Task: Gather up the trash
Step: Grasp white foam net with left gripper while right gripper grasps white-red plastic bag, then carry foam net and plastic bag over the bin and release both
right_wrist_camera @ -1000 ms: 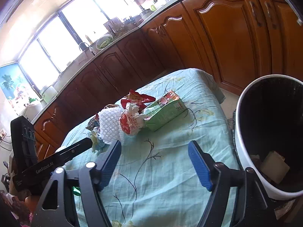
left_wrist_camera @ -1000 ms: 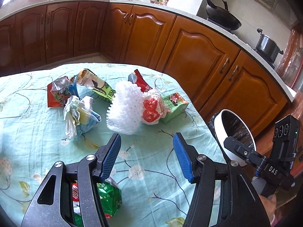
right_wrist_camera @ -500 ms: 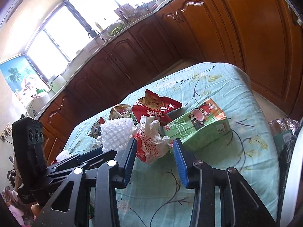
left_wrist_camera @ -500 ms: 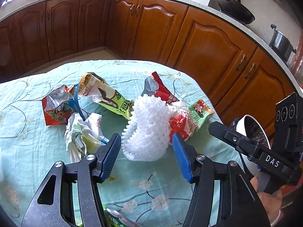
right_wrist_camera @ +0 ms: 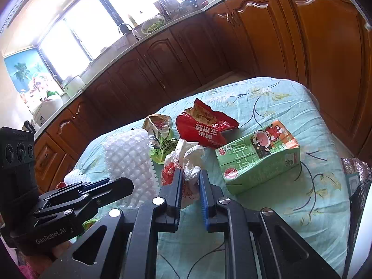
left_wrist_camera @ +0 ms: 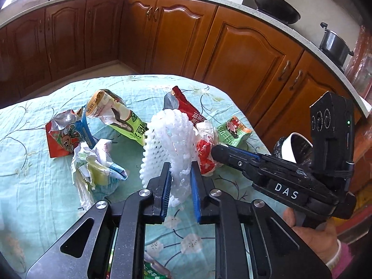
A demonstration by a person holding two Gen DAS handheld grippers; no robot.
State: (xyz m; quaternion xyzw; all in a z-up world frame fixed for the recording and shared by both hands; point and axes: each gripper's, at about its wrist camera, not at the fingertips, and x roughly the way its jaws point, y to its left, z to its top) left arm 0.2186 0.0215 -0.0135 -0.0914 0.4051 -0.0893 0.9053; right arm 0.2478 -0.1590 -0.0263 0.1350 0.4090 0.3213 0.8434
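A: On the worktop [left_wrist_camera: 34,186], in the left wrist view, the white foam net [left_wrist_camera: 167,144] is stood upright, long axis vertical, and pinched by the left gripper [left_wrist_camera: 180,169], whose jaws have just been closing.

B: In the right wrist view, the crumpled red-and-white bag [right_wrist_camera: 186,162] is clamped by the right gripper [right_wrist_camera: 189,181], its jaws just closed; the green carton [right_wrist_camera: 258,158] is laid lengthwise beside it.

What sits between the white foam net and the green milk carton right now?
The crumpled red-and-white plastic bag, pinched by the right gripper, lies between the white foam net and the green milk carton; the right wrist view shows it best.
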